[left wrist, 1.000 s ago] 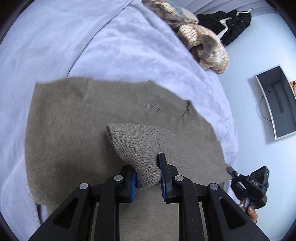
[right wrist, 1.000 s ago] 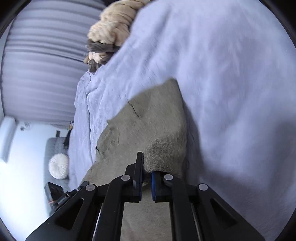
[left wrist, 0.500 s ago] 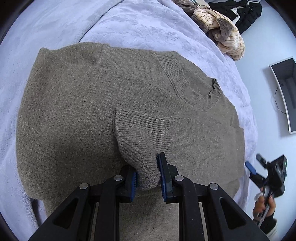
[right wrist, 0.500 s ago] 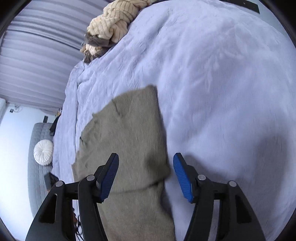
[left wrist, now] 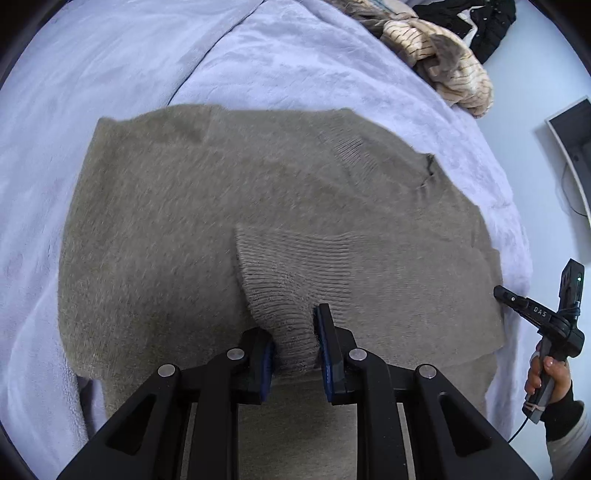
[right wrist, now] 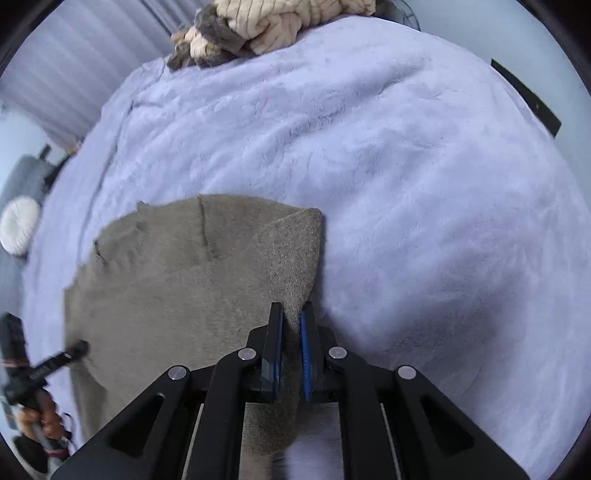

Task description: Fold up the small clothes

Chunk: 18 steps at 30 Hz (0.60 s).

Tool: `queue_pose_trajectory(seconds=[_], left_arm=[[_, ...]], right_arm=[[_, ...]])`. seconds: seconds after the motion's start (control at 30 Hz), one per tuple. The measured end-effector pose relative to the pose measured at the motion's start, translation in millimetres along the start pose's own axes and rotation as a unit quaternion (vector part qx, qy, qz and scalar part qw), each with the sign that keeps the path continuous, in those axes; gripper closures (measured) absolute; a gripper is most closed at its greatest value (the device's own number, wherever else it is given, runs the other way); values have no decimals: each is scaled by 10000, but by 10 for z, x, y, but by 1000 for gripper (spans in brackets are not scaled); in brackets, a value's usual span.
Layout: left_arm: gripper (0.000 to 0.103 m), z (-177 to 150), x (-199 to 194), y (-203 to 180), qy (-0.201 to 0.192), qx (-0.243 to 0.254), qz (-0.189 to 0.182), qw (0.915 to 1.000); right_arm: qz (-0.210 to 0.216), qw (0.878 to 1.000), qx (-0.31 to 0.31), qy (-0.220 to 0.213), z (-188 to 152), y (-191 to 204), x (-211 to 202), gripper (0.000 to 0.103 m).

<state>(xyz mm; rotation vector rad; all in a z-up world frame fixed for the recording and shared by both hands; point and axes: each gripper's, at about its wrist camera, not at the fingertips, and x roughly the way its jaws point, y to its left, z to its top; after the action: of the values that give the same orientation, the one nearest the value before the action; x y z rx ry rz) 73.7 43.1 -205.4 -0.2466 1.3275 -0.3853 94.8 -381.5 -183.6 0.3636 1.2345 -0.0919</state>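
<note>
An olive-brown knit sweater (left wrist: 207,221) lies spread on a lilac bed cover (left wrist: 110,66). My left gripper (left wrist: 295,339) is shut on the ribbed cuff of a sleeve (left wrist: 291,273) folded over the sweater's body. In the right wrist view the same sweater (right wrist: 173,280) lies on the bed cover (right wrist: 406,184), and my right gripper (right wrist: 291,332) is shut on a raised fold at its right edge (right wrist: 295,254). The right gripper also shows at the right edge of the left wrist view (left wrist: 543,317), held in a hand.
A heap of beige and grey knitwear (left wrist: 439,55) lies at the far end of the bed, also seen in the right wrist view (right wrist: 258,26). Black clothes (left wrist: 476,22) lie beyond it. A dark box (left wrist: 572,147) stands on the floor. A round white cushion (right wrist: 18,225) sits left.
My right gripper was open over the sweater's edge half a second ago and has now shut on a fold of it. My left gripper keeps its hold on the sleeve cuff.
</note>
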Motion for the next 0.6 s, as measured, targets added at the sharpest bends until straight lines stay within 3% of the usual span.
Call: queue_pose_trajectory(seconds=[0.07, 0.2, 0.37, 0.47, 0.6], left_arm=[[81, -50, -64, 50, -18, 17, 105, 9999], [81, -141, -242, 212, -76, 181, 674, 9975], [81, -156, -486, 411, -177, 40, 754, 9970], [81, -108, -537, 343, -283, 98, 612, 9977], [81, -30, -450, 129, -313, 326, 509, 9977]], right_arm=[[110, 9996, 255, 59, -32, -117, 96, 94], [349, 9966, 746, -40, -100, -243, 19, 93], [92, 9951, 943, -284, -249, -216, -291, 88], [312, 9938, 998, -375, -361, -133, -453, 88], [823, 9860, 1450, -86, -603, -184, -473, 86]])
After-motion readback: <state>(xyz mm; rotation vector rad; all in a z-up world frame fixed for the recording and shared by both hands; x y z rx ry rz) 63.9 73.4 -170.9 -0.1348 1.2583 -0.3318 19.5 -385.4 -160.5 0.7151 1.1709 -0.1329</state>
